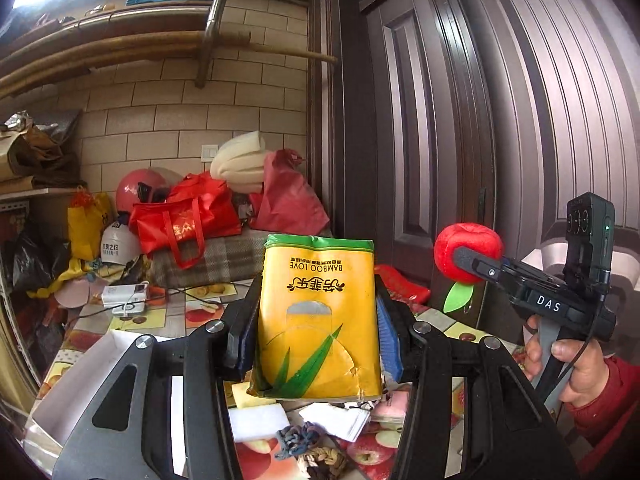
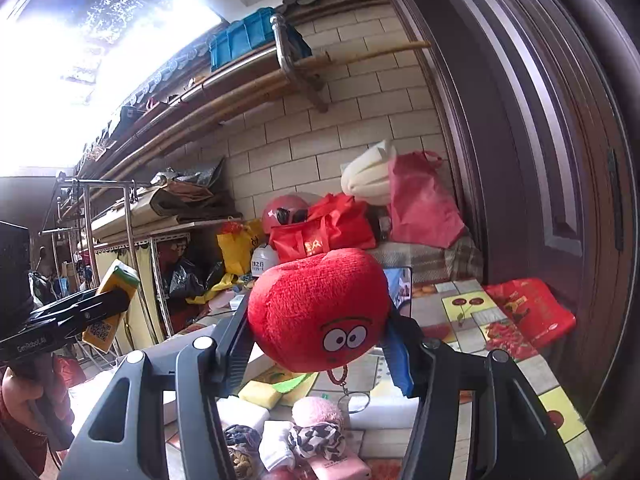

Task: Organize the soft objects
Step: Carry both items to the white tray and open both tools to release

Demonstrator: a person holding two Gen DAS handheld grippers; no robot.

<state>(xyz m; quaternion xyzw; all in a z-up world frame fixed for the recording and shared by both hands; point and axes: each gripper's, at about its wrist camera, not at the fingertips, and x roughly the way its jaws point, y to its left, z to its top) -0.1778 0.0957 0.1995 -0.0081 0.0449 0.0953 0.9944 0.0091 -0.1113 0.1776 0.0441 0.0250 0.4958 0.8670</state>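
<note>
My left gripper (image 1: 316, 328) is shut on a yellow tissue pack (image 1: 318, 320) with a green top, held upright above the table. The right gripper (image 2: 320, 328) is shut on a red plush apple (image 2: 316, 308) with cartoon eyes and a dangling bead chain. In the left wrist view that plush apple (image 1: 466, 252) shows at the right, with its green leaf below, clamped in the right gripper (image 1: 472, 260) held by a hand. In the right wrist view the tissue pack (image 2: 114, 304) appears at the far left. Below lie more soft items: a yellow sponge (image 2: 260, 394), a pink plush (image 2: 318, 412), a white foam block (image 1: 258, 424).
A fruit-patterned table (image 2: 480, 320) carries a white box (image 1: 80, 384), a red plastic bag (image 2: 528, 312) and a charger. Behind stand red bags (image 1: 188, 220), a pink helmet (image 1: 138, 190) and cluttered shelves. A dark wooden door (image 1: 500, 120) fills the right side.
</note>
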